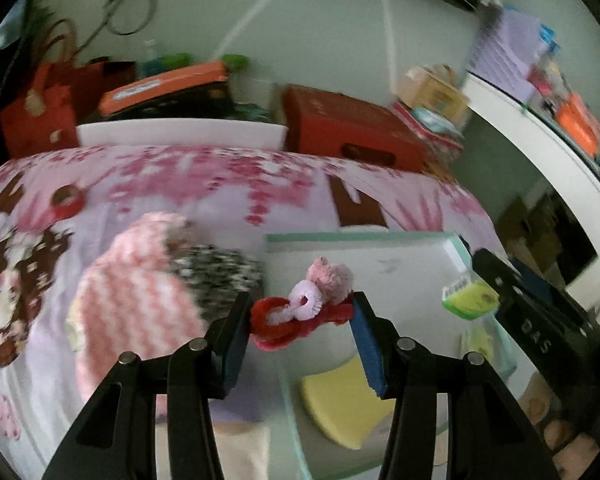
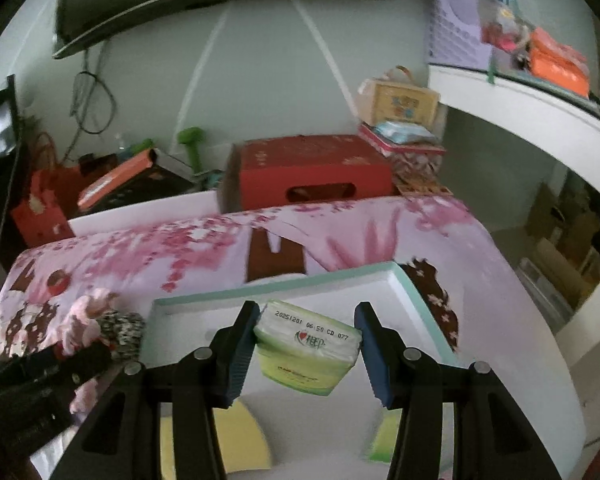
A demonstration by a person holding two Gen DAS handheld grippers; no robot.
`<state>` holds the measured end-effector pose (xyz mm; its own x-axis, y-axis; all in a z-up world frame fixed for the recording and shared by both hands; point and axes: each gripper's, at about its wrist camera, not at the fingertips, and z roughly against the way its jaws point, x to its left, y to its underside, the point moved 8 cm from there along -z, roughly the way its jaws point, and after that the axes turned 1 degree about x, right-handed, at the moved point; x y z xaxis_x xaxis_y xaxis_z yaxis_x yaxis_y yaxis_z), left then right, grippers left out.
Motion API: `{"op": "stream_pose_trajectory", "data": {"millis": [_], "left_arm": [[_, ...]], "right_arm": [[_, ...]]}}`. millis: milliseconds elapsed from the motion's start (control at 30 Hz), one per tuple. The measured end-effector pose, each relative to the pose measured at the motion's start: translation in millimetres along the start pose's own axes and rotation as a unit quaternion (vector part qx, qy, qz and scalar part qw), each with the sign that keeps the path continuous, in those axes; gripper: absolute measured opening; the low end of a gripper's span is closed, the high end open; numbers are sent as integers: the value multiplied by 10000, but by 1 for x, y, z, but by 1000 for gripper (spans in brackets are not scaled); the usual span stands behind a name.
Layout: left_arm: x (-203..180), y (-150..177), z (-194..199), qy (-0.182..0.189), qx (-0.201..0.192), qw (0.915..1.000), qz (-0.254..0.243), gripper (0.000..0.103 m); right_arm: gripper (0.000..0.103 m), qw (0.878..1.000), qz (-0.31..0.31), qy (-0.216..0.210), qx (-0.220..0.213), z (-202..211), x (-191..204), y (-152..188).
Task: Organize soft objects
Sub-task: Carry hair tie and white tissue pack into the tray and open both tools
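The left gripper (image 1: 300,320) clamped a red-and-pink fuzzy scrunchie bundle (image 1: 304,312); the right gripper (image 2: 306,344) clamped a green-and-white soft tissue pack (image 2: 306,346). Both loads hung directly above the mint-rimmed white tray (image 2: 412,284), tissue pack's long axis spanning the jaws.

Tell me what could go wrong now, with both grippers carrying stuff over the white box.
1. The left gripper pinches a loose bundle of hair ties; the pink one on top might slip out and miss the box.
2. The right gripper holds the tissue pack tilted, so it could twist free.
3. Both grippers hang close together over the box and may bump on release.
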<state>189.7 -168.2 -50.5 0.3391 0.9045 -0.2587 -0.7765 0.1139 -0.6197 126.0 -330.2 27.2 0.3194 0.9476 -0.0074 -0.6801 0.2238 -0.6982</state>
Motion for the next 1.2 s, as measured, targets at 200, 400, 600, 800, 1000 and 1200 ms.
{"op": "stream_pose_trajectory", "data": {"millis": [200, 400, 600, 800, 1000, 1200], "left_arm": [[-23, 6, -22, 11, 68, 9992, -388, 51], [-30, 7, -41, 23, 51, 9992, -402, 52], [-28, 7, -45, -31, 182, 9992, -355, 75], [-25, 4, -40, -75, 118, 9994, -307, 88], [-9, -1, -36, -358, -13, 9993, -132, 102], [7, -4, -35, -442, -12, 9989, 160, 103]], "right_arm": [[52, 9989, -237, 267, 293, -17, -25, 10], [52, 9974, -437, 421, 393, -23, -45, 14], [55, 9968, -488, 457, 446, -26, -49, 16], [85, 9961, -592, 458, 475, -28, -52, 17], [103, 9947, -569, 561, 651, -33, -55, 24], [103, 9928, -503, 626, 892, -41, -55, 32]]}}
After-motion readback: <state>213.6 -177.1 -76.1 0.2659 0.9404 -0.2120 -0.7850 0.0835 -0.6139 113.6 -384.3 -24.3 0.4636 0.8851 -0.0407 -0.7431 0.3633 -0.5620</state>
